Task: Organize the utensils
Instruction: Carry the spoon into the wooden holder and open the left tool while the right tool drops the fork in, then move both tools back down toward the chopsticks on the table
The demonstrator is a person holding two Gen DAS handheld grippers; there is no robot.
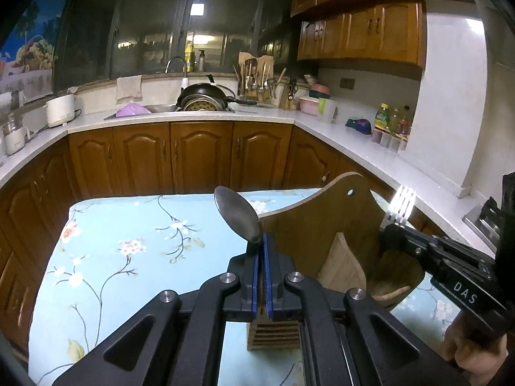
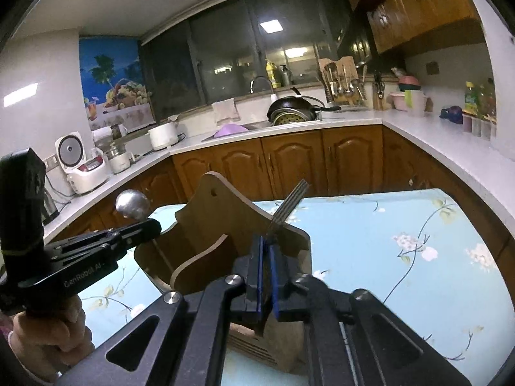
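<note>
The left gripper (image 1: 262, 247) points forward and somewhat down over the near edge of a table covered with a blue flowered cloth (image 1: 128, 225). Its blue pads are drawn together on the neck of a spoon (image 1: 237, 214), whose bowl stands up and leans to the left above the fingertips. In the right wrist view the same gripper comes in from the left, held by a hand (image 2: 51, 331) low at the near left, with the spoon's bowl showing above its tip.

The right gripper (image 2: 267, 251) points the same way, just right of the left one. Its pads are closed on the neck of a fork (image 2: 291, 204), whose tines rise and tilt to the right. In the left wrist view this gripper reaches in from the right, the fork's tines bright above its tip, and part of a hand (image 1: 473, 350) shows at the near right.

A wooden holder (image 1: 325, 225) stands on the cloth right under both grippers, its tall back board rising on the far side. Its compartments, as far as they show, look empty. Both utensils are held above the holder; their handles are hidden behind the fingers.
</note>
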